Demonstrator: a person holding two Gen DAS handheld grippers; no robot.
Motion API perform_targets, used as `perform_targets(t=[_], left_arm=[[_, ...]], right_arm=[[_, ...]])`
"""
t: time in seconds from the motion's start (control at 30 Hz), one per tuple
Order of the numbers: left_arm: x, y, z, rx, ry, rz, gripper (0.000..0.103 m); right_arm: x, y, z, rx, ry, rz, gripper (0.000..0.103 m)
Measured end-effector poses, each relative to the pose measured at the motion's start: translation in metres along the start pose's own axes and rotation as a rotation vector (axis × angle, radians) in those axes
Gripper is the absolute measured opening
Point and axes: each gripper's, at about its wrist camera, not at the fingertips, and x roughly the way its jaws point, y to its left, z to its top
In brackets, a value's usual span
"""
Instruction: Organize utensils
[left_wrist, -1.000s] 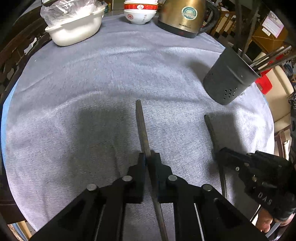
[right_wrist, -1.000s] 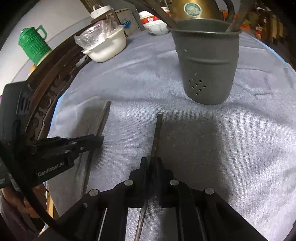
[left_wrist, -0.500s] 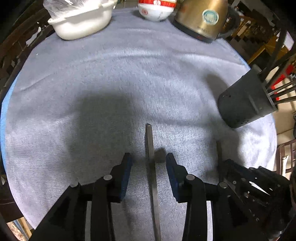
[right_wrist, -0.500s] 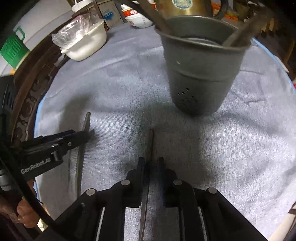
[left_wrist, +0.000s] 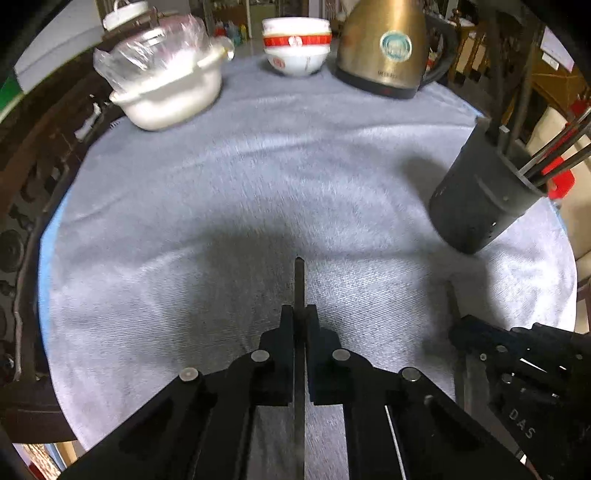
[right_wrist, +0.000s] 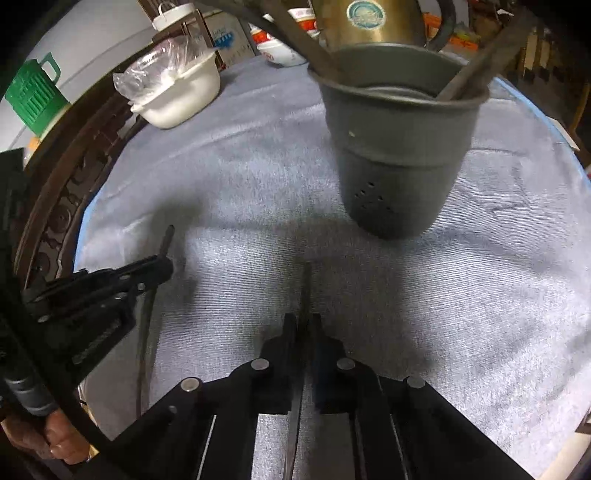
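My left gripper is shut on a dark utensil handle that sticks out forward above the grey tablecloth. My right gripper is shut on a second dark utensil handle, lifted and pointing at the dark grey perforated utensil holder just ahead. The holder also shows at the right of the left wrist view, with several utensils standing in it. Each gripper shows in the other's view, the right one and the left one, both lifted side by side.
A white pot with a plastic bag, stacked red-and-white bowls and a gold kettle stand at the table's far edge. A green jug stands beyond the carved wooden chair back on the left.
Half a second ago my left gripper was open around its utensil; now it is shut on it and has lifted it. My right gripper has moved closer to the holder with its utensil.
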Motion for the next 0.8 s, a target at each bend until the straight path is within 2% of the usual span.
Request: perform_targets(t=[0.37,0.8], left_arm=[[-0.057,-0.013,-0.012,0.030,-0.168,0.090,0.005],[-0.117,-0.014,-0.013,0.043,-0.312,0.131,0.005]], right_arm=[[-0.037,-0.002,-0.008,-0.002,-0.118,0.055,0.007],[-0.085,-0.004,-0.011,-0.002,-0.261,0.121,0.007]])
